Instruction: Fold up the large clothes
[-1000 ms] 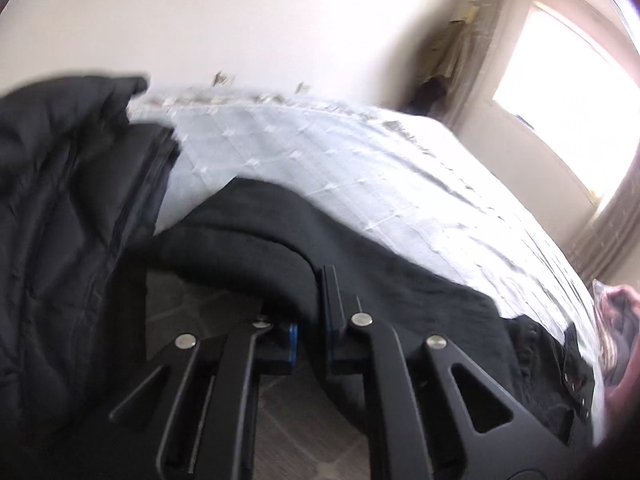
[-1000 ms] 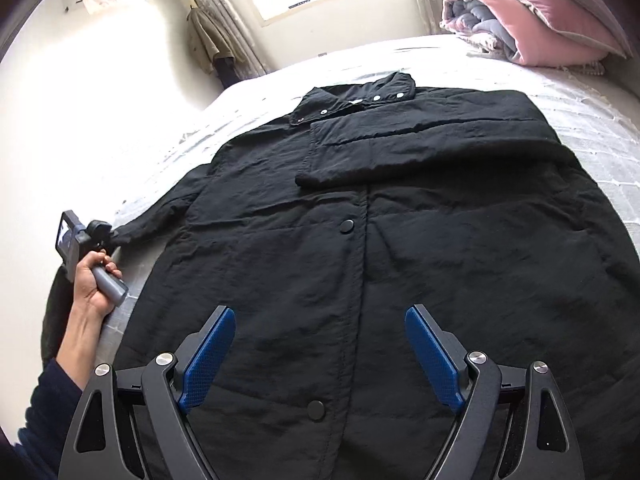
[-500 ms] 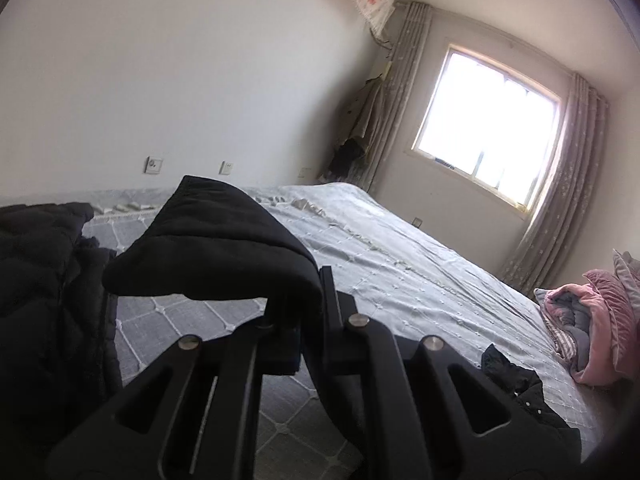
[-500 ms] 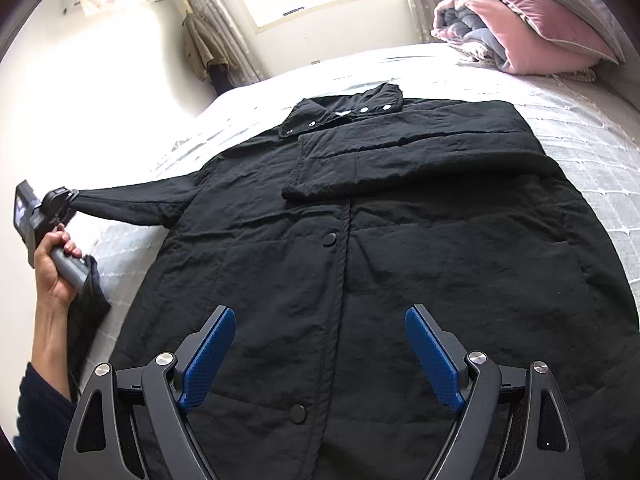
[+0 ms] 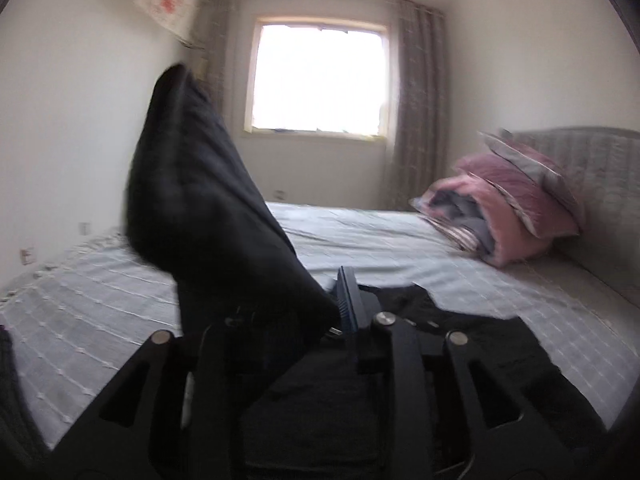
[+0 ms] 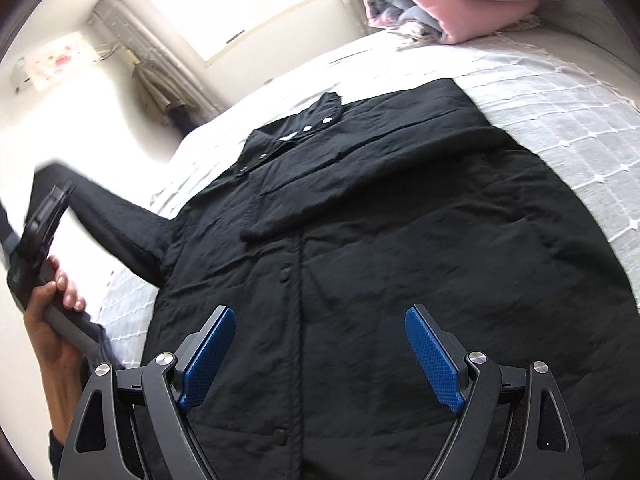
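Black padded cloth fills most of the right wrist view: a long coat (image 6: pixel 400 240) lies front-up on the bed (image 6: pixel 560 120), snapped shut down the middle, its collar (image 6: pixel 292 132) pointing toward the window (image 6: pixel 240 12). One sleeve is folded across the chest just below the collar. The other sleeve (image 6: pixel 120 220) stretches out past the edge of the bed toward the left hand-held gripper (image 6: pixel 36 236), which the person's left hand (image 6: pixel 48 320) holds by its grey handle.

From the left wrist view that sleeve (image 5: pixel 208 216) stands up in front of the camera, its cuff end raised and blurred. The jaws of the left hand-held gripper (image 5: pixel 320 312) are opening, with the sleeve's lower edge between them; whether the blue pad (image 5: pixel 346 300) on the right side is touching the cloth is hard to tell through the blur, though a gap seems to show there.

The right hand-held gripper (image 6: pixel 320 356) hovers over the lower front of the coat with its blue pads (image 6: pixel 208 356) spread wide and nothing between them.

A rolled pink quilt (image 5: pixel 512 216) and a pillow sit against the headboard (image 5: pixel 600 184). Grey curtains (image 5: pixel 416 100) hang beside the window.
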The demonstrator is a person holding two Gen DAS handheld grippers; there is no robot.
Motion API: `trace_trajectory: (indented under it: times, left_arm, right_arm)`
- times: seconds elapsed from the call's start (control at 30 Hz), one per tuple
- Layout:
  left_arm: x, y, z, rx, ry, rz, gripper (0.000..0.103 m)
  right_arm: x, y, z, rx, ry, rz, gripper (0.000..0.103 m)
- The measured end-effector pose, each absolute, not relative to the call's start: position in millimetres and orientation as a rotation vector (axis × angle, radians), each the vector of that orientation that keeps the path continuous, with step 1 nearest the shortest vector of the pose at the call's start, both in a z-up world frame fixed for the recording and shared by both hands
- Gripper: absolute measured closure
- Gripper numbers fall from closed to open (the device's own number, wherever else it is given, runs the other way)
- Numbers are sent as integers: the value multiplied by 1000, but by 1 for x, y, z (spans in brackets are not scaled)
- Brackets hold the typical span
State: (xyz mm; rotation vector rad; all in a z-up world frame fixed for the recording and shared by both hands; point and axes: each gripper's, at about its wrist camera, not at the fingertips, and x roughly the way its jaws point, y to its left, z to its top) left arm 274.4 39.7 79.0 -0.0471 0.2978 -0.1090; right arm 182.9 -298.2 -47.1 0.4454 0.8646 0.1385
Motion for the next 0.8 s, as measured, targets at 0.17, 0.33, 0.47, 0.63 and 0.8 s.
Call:
trace_trajectory:
  times: [0.17,0.33,0.47,0.63,0.8]
  left_arm:
    - [284,-83,11,96,587,-443,44]
    - [284,-83,1,46,673,-484,44]
    - [281,-22,12,-33,729,-352,39]
    - [257,48,15,-126,832,-100,29]
    - [222,66,23,38,873,35,29]
  right_arm:
    - [187,-323,-57,493,910,71,15]
    - [190,-341,-67,591,958,64,15]
    - [189,-343,-62,580,948,78,15]
    - [190,-336,-59,536,946,88,15]
    - [191,-327,-55,427,946,72,15]
